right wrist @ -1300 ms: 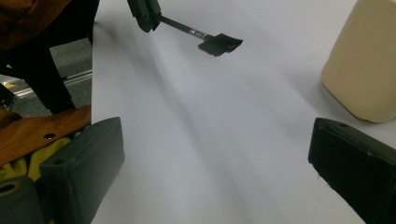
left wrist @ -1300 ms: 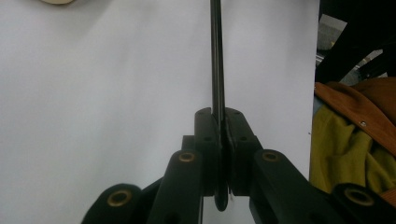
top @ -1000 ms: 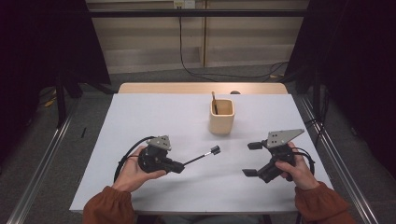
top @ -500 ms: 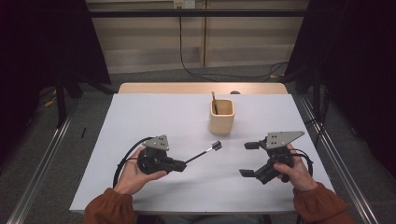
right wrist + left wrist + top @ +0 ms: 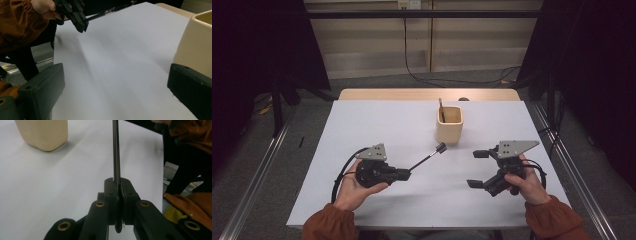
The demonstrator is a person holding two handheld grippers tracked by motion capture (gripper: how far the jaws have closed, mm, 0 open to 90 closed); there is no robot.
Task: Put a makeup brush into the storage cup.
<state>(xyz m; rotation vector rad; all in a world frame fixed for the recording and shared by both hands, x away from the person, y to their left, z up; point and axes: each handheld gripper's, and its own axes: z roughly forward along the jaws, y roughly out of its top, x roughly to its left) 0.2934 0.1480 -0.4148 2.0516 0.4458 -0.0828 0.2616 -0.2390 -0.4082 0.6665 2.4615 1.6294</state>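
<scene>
We have a thin black brush [image 5: 428, 157] pinched by its handle in the left hand-held gripper [image 5: 406, 174], its head raised toward the beige cup [image 5: 449, 126] on the desk [image 5: 362, 125]. One brush [image 5: 441, 110] already stands in the cup. Ours is not in yet. The right hand-held gripper [image 5: 477, 169] waits, spread and empty.

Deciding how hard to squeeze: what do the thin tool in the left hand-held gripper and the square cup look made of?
Tool: slim dark rod with a glossy sheen, probably metal or hard plastic; head unclear.
Cup: cream, smooth, matte, rounded corners, likely plastic or ceramic.
Left hand-held gripper is clamped on the rod.
</scene>
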